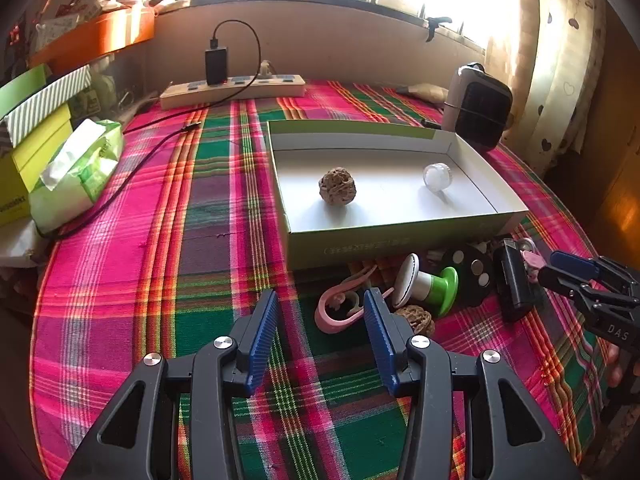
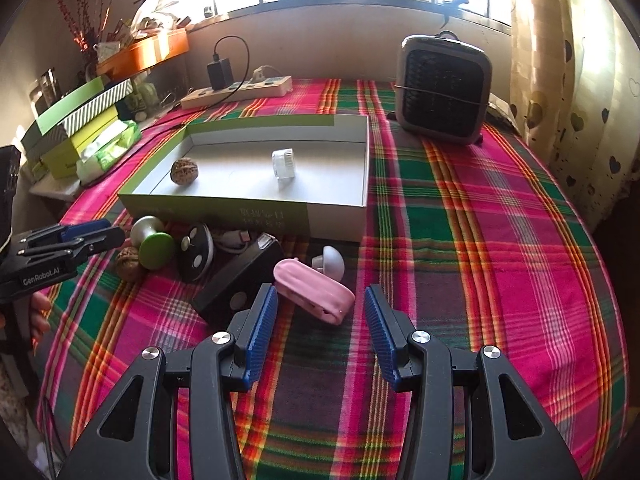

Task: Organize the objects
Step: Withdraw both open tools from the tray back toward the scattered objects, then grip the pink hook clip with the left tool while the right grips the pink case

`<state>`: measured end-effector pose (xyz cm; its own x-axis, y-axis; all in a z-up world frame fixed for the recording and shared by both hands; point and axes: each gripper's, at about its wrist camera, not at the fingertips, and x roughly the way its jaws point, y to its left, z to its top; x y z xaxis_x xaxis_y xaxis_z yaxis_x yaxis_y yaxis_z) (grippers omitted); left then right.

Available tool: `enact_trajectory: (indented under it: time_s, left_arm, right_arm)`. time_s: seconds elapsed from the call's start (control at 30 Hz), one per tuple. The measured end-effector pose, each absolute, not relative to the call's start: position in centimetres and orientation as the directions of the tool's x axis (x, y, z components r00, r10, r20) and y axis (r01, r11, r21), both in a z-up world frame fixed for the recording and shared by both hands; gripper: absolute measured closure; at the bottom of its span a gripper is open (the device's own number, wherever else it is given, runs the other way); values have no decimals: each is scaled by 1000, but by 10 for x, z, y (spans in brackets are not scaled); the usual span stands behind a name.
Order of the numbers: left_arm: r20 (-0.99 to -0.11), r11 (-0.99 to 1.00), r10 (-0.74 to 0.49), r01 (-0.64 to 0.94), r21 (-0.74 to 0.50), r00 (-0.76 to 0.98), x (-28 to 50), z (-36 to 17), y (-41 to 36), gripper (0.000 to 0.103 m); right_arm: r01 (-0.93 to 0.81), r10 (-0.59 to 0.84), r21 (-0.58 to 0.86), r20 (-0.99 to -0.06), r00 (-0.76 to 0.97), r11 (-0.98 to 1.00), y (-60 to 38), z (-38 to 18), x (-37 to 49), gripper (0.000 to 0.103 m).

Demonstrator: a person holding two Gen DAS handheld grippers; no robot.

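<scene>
A shallow green and white box (image 1: 400, 236) (image 2: 256, 212) lies on the plaid tablecloth. It holds a walnut (image 1: 337, 185) (image 2: 184, 172) and a clear plastic cap (image 1: 437, 177) (image 2: 283, 164). In front of the box lie a pink hook clip (image 1: 334, 318), a second walnut (image 1: 416, 318) (image 2: 129, 263), a green and silver knob (image 1: 430, 284) (image 2: 154, 242), a black disc (image 1: 472, 272) (image 2: 196, 254), a black block (image 1: 514, 280) (image 2: 240, 284) and a pink case (image 2: 314, 290). My left gripper (image 1: 322, 320) is open, just before the pink clip. My right gripper (image 2: 320, 318) is open around the pink case's near end.
A power strip (image 1: 234, 90) with a black charger and cable lies at the table's far edge. A small heater (image 2: 444, 90) stands at the back right. A tissue pack (image 1: 76, 172) and stacked boxes (image 1: 32, 132) sit at the left. A curtain (image 2: 568, 80) hangs on the right.
</scene>
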<state>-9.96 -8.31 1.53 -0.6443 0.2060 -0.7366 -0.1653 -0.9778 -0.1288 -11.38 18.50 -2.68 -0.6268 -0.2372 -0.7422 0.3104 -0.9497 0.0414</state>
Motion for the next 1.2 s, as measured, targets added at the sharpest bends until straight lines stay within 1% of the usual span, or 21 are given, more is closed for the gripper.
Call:
enact_trajectory:
  time_s: [0.17,0.33,0.53,0.67,0.93,1.0,1.03,1.07,1.2]
  left_arm:
    - [-738,-976,213,-176,-130,-640,-100,15,-81,60]
    - [-739,-976,213,-173,-132,-639,-100,15,-80,60]
    - [-744,-976,213,-181,-125,-633,-99,14,-78,60]
    - [-753,-975,209,-193,-111,-624,-99,12,-75,60]
    - [-759,-975,187,-212,-66,-624,-106,12,-69,60]
    - [-766,-972,190,-225,-61,-614,-108,11,-67,60]
    - [-765,-972,188,-229,-55,-616,-109,10,-65,60]
    - [-766,-972,187,-230,-52,-615,-109,10,-65,60]
    - [-770,-971,192,-230,-60,-609,-113,10,-64,60]
  right_arm:
    - [337,-237,25,-761,-604,-941,184,-35,-120,54]
    - [398,-293,53,-766,-572,-916,179,-35,-112,54]
    - [419,-330,90,-768,-549,-904,179,-35,-105,54]
    - [382,-287,64,-775,-563,-922,181,-39,-111,54]
    - [405,-280,37,-779,-561,-914,174,-41,-119,54]
    - [412,-280,30,-778,-562,-911,172,-41,-119,57]
    - [413,-282,31,-778,-562,-910,172,-41,-119,62]
    - [413,-282,31,-777,-562,-910,172,-41,-119,64]
    - [413,-285,34,-776,-563,-910,172,-41,-120,71]
